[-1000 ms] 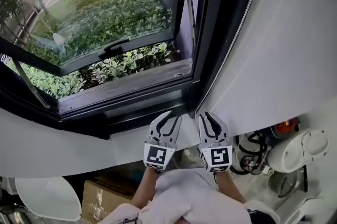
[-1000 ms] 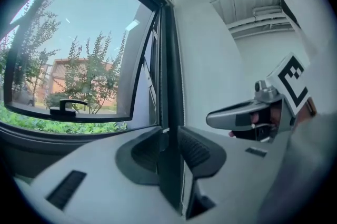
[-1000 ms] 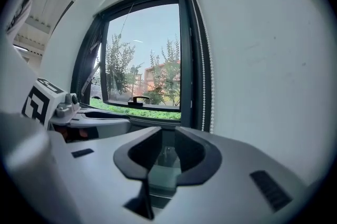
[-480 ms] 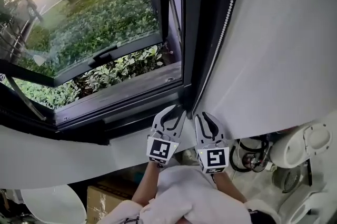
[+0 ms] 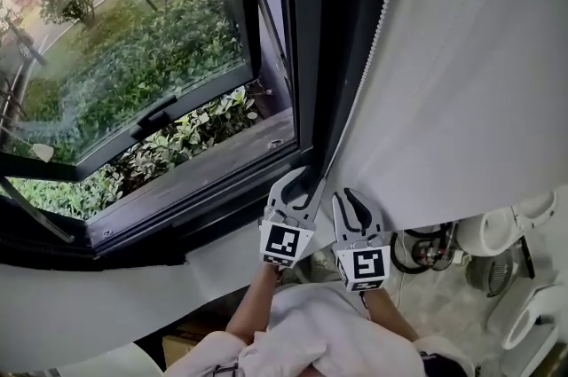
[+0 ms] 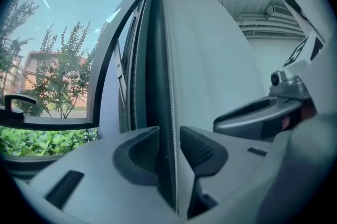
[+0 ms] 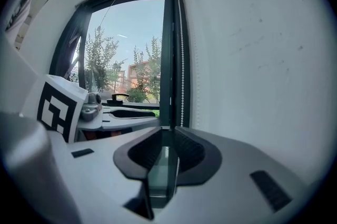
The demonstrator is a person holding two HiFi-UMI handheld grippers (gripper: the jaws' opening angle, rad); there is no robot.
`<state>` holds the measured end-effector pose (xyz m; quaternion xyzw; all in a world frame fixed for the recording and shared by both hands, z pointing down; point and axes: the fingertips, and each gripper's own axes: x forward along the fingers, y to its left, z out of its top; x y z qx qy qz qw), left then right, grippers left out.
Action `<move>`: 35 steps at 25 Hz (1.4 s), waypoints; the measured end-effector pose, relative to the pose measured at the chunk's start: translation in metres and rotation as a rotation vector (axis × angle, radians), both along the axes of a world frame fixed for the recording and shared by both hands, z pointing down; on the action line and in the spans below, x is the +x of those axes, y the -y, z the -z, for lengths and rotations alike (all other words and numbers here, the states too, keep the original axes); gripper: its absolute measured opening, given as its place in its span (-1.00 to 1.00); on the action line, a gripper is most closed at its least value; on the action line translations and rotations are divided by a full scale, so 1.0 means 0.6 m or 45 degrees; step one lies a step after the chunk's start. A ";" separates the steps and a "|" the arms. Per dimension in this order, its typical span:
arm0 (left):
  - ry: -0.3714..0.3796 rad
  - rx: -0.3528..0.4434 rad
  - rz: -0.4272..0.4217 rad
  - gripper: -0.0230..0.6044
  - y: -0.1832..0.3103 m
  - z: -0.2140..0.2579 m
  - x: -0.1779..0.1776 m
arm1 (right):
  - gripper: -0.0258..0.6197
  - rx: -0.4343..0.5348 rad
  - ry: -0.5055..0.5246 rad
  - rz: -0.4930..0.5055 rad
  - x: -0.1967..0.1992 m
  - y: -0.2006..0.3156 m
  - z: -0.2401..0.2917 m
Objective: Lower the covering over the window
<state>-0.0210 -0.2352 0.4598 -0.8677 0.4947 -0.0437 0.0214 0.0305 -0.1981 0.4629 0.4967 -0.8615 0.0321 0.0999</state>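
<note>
A white bead chain (image 5: pixel 373 38) hangs along the dark window frame (image 5: pixel 306 56), beside a white covering or wall (image 5: pixel 470 82); I cannot tell which. My left gripper (image 5: pixel 302 180) points level at the frame. In the left gripper view the chain (image 6: pixel 169 86) runs down between its jaws, which have just been opening. The left gripper (image 6: pixel 169 136) is open and its pads stand clear of the chain. My right gripper (image 5: pixel 352 196) sits just right of it, further back. The right gripper (image 7: pixel 167 130) has a narrow gap with nothing in it, and the chain (image 7: pixel 182 75) hangs beyond its tips.
The window sash (image 5: pixel 160 113) is tilted open over green shrubs (image 5: pixel 133 65). A white sill (image 5: pixel 106 313) runs below the frame. White appliances (image 5: pixel 501 229) and cables (image 5: pixel 430 247) lie low at the right. A person's sleeve (image 5: pixel 319 331) fills the bottom middle.
My left gripper has moved forward to the frame, and the chain now runs between its jaws. The right gripper has hardly shifted. The head view has swung left to right across the window.
</note>
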 end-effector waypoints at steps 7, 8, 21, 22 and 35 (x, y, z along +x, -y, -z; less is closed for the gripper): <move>-0.009 -0.011 -0.035 -0.43 0.030 -0.009 0.021 | -0.70 -0.012 -0.021 -0.077 0.010 -0.001 -0.007; -0.010 -0.011 -0.037 -0.42 0.034 -0.009 0.023 | -0.70 -0.014 -0.027 -0.082 0.012 -0.002 -0.008; 0.020 -0.037 -0.009 -0.33 0.077 -0.036 0.044 | -0.70 -0.029 -0.047 -0.140 0.030 -0.015 -0.014; 0.019 -0.040 0.001 -0.32 0.079 -0.038 0.045 | -0.70 -0.028 -0.050 -0.141 0.031 -0.017 -0.014; 0.026 -0.049 0.093 -0.63 0.097 -0.055 0.039 | -0.70 -0.028 -0.052 -0.175 0.046 -0.032 -0.012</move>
